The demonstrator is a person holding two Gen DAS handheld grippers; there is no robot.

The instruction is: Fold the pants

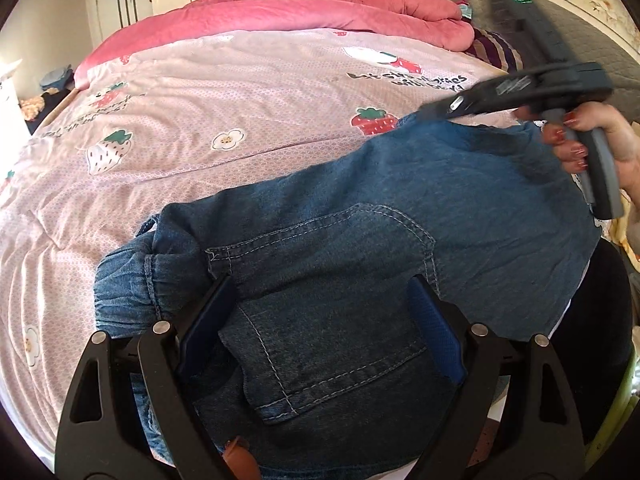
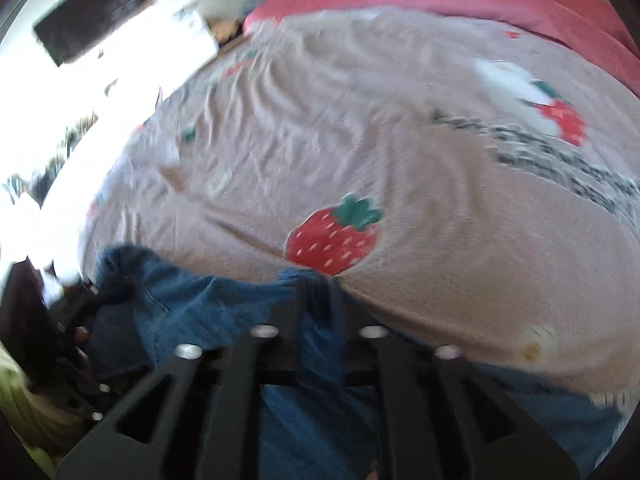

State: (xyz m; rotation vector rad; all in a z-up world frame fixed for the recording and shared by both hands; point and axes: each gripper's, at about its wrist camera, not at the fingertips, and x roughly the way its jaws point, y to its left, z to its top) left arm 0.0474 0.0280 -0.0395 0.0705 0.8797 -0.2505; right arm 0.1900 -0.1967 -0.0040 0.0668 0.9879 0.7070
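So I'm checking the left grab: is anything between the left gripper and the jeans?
Nothing visible: the left gripper sits open right over the jeans, its fingers straddling the back pocket.

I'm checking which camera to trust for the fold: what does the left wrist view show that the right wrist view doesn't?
Only the left wrist view shows the back pocket between the open left gripper, and the right gripper from outside with its hand. Only the right wrist view, blurred, shows the right gripper's fingers nearly together with denim between them. Both show the jeans on the strawberry-print quilt.
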